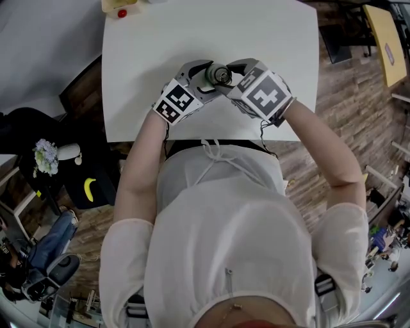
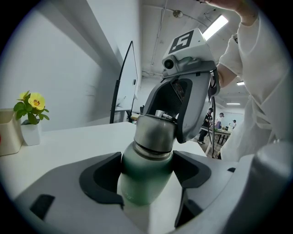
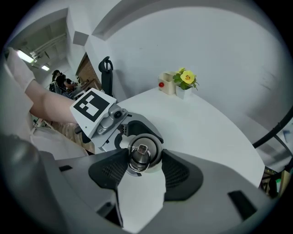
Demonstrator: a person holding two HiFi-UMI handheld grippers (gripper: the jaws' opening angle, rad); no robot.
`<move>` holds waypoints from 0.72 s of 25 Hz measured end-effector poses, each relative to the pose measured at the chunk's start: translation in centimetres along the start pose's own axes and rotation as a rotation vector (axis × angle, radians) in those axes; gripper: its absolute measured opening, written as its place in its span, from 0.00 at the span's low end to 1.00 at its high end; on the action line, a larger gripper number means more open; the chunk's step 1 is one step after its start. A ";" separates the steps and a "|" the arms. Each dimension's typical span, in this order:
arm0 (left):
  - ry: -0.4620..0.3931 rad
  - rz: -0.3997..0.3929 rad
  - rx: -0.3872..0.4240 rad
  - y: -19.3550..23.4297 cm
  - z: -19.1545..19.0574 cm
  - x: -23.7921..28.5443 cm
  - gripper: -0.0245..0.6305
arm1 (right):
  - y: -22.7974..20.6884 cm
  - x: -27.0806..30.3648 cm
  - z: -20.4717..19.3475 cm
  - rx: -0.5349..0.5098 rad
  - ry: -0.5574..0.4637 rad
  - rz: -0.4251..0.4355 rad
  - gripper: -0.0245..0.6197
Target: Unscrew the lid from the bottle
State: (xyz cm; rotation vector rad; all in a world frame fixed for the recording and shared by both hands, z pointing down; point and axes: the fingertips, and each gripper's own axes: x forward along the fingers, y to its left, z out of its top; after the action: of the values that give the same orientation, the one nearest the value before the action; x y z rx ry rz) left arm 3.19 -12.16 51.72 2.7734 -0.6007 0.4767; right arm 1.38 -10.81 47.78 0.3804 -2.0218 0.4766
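A green bottle [image 2: 143, 179] with a steel lid [image 2: 154, 131] stands tilted over the white table [image 1: 269, 38] near its front edge. My left gripper [image 2: 146, 171] is shut on the bottle's body, its dark pads pressed against both sides. From above, my right gripper [image 3: 140, 161] points steeply down over the lid [image 3: 144, 147], which has a small ring on top. Its two pads touch the lid's left and right sides. In the head view the bottle [image 1: 218, 75] shows between the left gripper [image 1: 195, 82] and the right gripper [image 1: 236, 78], which meet around it.
A small white pot with a yellow flower [image 3: 185, 78] and a beige box [image 3: 166, 83] stand at the table's far corner [image 1: 119, 8]. The person's body is close to the table's front edge. Chairs and clutter stand on the floor at the left.
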 end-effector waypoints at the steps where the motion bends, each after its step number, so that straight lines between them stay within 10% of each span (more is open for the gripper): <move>1: 0.000 0.001 0.000 0.0 0.0 0.0 0.60 | 0.0 0.0 0.0 -0.006 0.000 0.002 0.41; 18: 0.003 0.014 0.003 0.3 -0.1 -0.1 0.60 | 0.3 0.3 0.0 -0.518 0.165 0.194 0.41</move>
State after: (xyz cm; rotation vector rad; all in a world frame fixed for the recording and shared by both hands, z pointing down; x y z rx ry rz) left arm 2.93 -12.35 51.82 2.7727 -0.6198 0.4848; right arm 1.13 -10.55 48.02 -0.1676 -1.9409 0.0826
